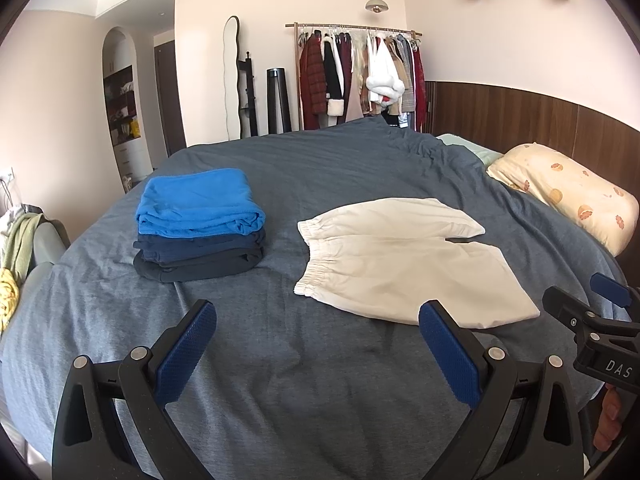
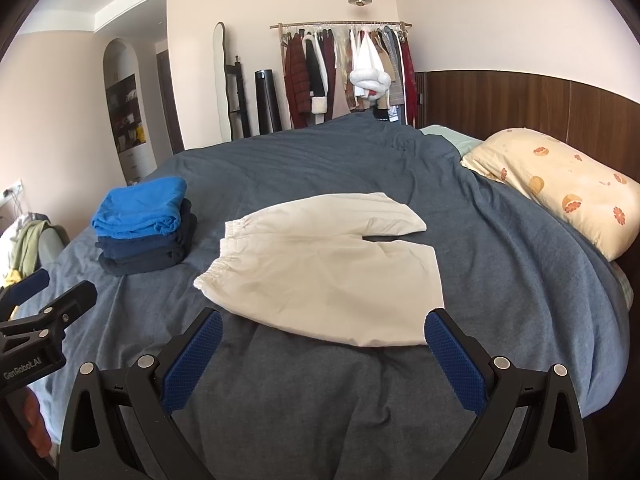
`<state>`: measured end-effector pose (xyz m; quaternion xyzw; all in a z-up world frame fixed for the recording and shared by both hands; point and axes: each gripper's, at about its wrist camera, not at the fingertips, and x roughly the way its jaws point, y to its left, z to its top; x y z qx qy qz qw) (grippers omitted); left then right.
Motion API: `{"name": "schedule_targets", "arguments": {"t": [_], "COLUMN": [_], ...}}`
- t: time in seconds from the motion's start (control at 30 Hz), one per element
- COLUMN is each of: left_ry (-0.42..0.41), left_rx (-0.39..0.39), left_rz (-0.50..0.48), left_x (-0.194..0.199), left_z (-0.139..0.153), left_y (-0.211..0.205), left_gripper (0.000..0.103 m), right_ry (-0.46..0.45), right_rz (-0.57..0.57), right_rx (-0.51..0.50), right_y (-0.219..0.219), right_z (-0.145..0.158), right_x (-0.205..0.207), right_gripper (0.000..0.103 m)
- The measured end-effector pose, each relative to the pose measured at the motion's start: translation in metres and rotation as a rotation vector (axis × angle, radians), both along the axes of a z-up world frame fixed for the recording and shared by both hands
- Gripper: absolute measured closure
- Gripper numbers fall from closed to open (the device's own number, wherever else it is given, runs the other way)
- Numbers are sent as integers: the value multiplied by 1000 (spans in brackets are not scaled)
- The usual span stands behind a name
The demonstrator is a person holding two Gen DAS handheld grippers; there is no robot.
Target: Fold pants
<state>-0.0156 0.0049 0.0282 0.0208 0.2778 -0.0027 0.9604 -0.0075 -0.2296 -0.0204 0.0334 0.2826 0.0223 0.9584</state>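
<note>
Cream shorts [image 1: 396,264] lie flat on the grey-blue bed cover [image 1: 280,380], elastic waistband to the left, legs to the right. They also show in the right wrist view [image 2: 328,264]. My left gripper [image 1: 316,312] is open and empty, above the bed just in front of the shorts. My right gripper [image 2: 324,320] is open and empty, near the shorts' front edge. The right gripper also shows at the right edge of the left wrist view [image 1: 588,300], and the left gripper at the left edge of the right wrist view [image 2: 52,284].
A stack of folded clothes, bright blue on top [image 1: 200,224], sits left of the shorts. A flowered pillow [image 1: 568,192] lies at the far right by the wooden headboard [image 1: 520,116]. A clothes rack [image 1: 356,76] stands behind the bed.
</note>
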Motion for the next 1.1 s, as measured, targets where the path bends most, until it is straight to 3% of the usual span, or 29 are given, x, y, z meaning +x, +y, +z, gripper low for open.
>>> {"name": "schedule_targets", "arguments": {"t": [0.57, 0.97, 1.1], "left_ry": [39, 90, 96], "left_rx": [-9, 13, 37], "left_rz": [14, 9, -3], "left_x": [13, 56, 79], "left_z": [-20, -58, -69], "left_y": [15, 29, 31], "left_gripper": [0, 0, 0], "right_ry": [50, 152, 151], "right_rz": [14, 46, 52], "right_rx": [-28, -51, -107], "right_y": [13, 33, 45], "right_z": [-14, -53, -66], "right_x": [13, 54, 72], "right_gripper": [1, 1, 1]}}
